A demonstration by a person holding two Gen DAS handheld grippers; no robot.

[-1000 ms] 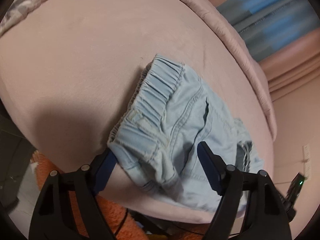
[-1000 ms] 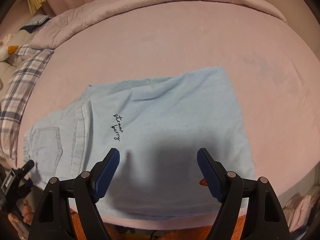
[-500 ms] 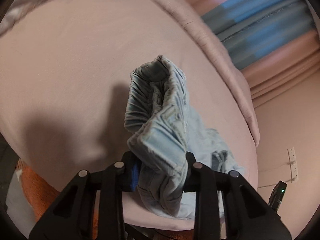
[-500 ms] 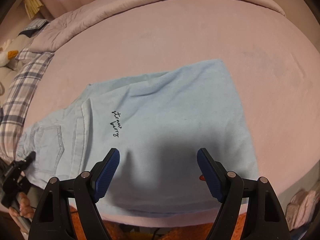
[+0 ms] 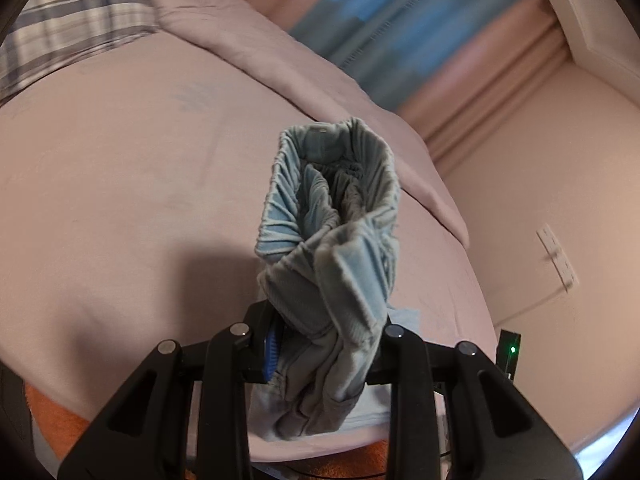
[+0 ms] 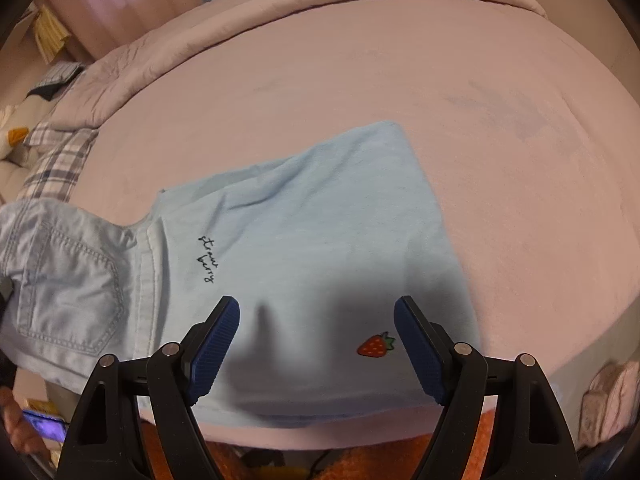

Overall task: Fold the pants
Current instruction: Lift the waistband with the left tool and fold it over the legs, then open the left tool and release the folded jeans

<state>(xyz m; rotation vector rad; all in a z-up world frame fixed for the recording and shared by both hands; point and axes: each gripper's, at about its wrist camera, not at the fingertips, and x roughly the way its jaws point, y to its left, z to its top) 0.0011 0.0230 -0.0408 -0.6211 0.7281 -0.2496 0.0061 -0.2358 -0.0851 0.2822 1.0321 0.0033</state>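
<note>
Pink bedding covers the bed that carries the work. Left hand-held gripper is clamped on the bunched elastic waistband of the light-blue pants, lifted off the bed's near edge. Right hand-held gripper hangs wide open, empty, above the legs by the strawberry patch. Step in hand looks like the lengthwise fold; next, carry the waistband toward the hems.

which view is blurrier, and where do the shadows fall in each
Left wrist view: softer, with the striped curtain smeared and the bunched waistband a little fuzzy; a dark shadow lies on the pink sheet left of it. Right wrist view: sharper, the strawberry patch crisp; a shadow covers the pants between the open right gripper jaws. Both bend straight edges at the rim.
</note>
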